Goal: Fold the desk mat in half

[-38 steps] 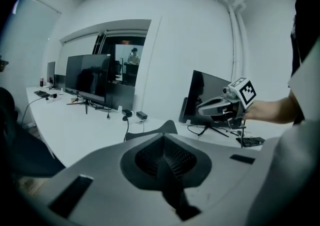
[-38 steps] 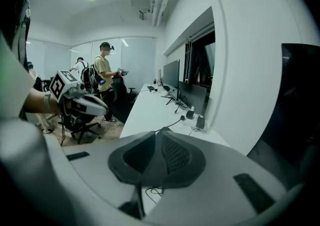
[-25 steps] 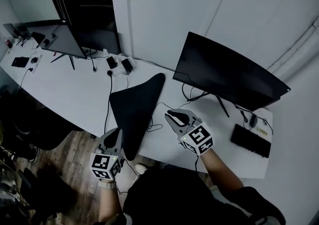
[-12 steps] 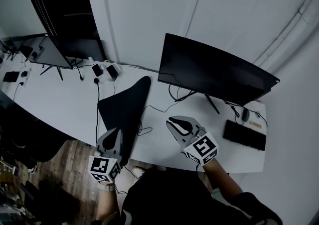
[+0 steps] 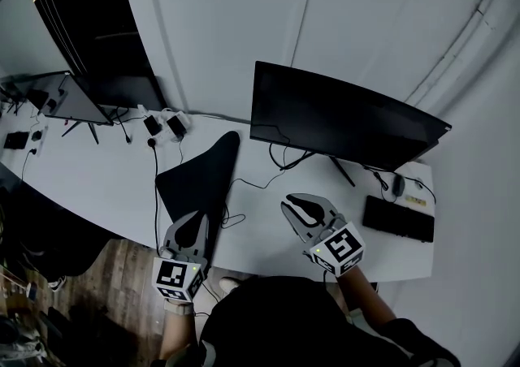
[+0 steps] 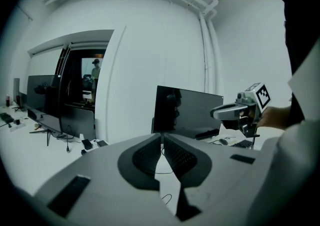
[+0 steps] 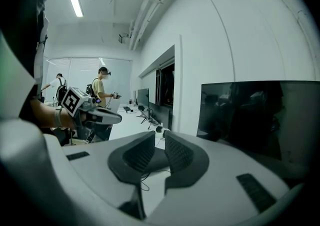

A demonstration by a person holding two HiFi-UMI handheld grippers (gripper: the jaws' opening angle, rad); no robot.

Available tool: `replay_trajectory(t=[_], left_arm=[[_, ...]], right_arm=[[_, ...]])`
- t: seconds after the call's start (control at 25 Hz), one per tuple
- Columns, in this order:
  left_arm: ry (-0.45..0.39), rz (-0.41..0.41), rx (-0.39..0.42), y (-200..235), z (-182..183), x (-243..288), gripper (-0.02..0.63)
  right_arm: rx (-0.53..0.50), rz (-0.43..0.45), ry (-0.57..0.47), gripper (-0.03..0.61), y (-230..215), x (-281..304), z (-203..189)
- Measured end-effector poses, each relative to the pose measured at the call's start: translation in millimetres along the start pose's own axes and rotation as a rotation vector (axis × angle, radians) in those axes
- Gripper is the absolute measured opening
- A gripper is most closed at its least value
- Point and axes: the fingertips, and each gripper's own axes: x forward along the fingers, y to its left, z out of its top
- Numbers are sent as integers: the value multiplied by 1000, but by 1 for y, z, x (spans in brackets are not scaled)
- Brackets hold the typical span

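Observation:
The black desk mat (image 5: 199,180) lies on the white desk (image 5: 97,170) as a narrow dark shape that tapers toward the wall. My left gripper (image 5: 193,221) hovers at the mat's near end by the desk's front edge, jaws together and empty. My right gripper (image 5: 296,203) is over bare desk to the right of the mat, apart from it, jaws nearly touching with nothing between them. In the left gripper view the shut left gripper (image 6: 161,138) faces the monitor (image 6: 187,115) and the right gripper (image 6: 236,113). The right gripper view shows the mat (image 7: 156,161) beyond the right gripper (image 7: 160,139).
A large monitor (image 5: 341,126) stands at the back right, with a keyboard (image 5: 398,218) and mouse (image 5: 397,185) beside it. Thin cables (image 5: 231,215) cross the desk near the mat. Chargers (image 5: 162,123) and another screen (image 5: 77,99) sit at the left. People (image 7: 102,90) stand far off.
Both grippers have drawn back from the mat and risen. The right one now stands farther to the mat's right. The head view has shifted, showing more wall.

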Motion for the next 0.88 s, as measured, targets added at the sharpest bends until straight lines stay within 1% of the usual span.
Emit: replay_trajectory(t=[0.28,0.88], left_arm=[[-9,-13,7,-4,4,5,11],[-21,22,-11,-1,4,-5,11]], right_arm=[[-3,-8,14,52,-2,1,-12],[13,-15,28,52,-3,3,-20]])
